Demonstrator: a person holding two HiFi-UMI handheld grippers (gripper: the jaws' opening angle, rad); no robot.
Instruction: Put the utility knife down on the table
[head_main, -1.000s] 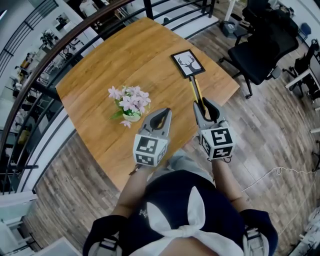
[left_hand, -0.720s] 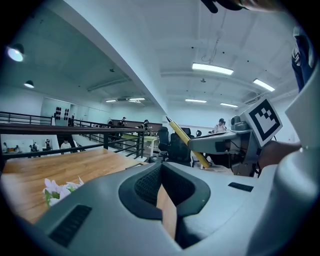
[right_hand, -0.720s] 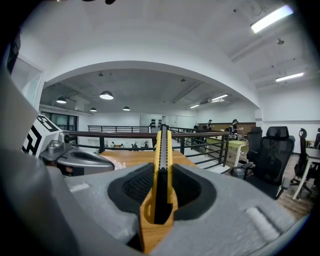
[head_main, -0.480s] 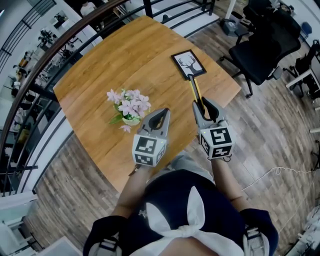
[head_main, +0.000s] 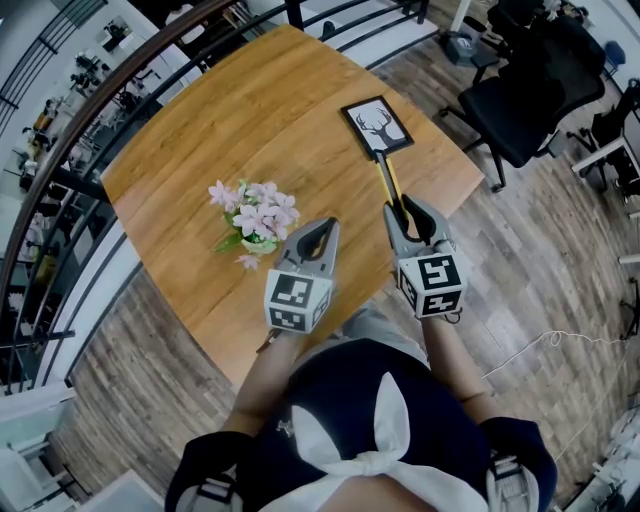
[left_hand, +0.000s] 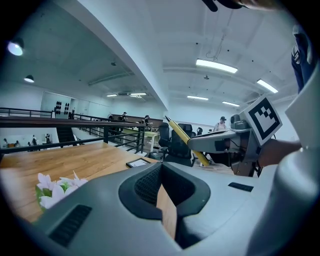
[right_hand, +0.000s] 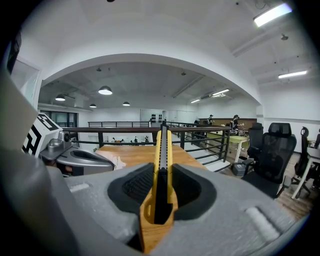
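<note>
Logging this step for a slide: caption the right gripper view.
Right gripper clamps a yellow utility knife, pointing forward over the wooden table.

Could not see the rear end of the utility knife (head_main: 390, 185) inside the right gripper (head_main: 408, 212) from overhead, nor resolve distant people (right_hand: 235, 120) at three o'clock.

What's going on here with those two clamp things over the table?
A person holds a gripper in each hand over a wooden table. The right gripper is clamped on a yellow utility knife, which is in the air and not yet set down. The left gripper is shut and empty, near some flowers.
</note>
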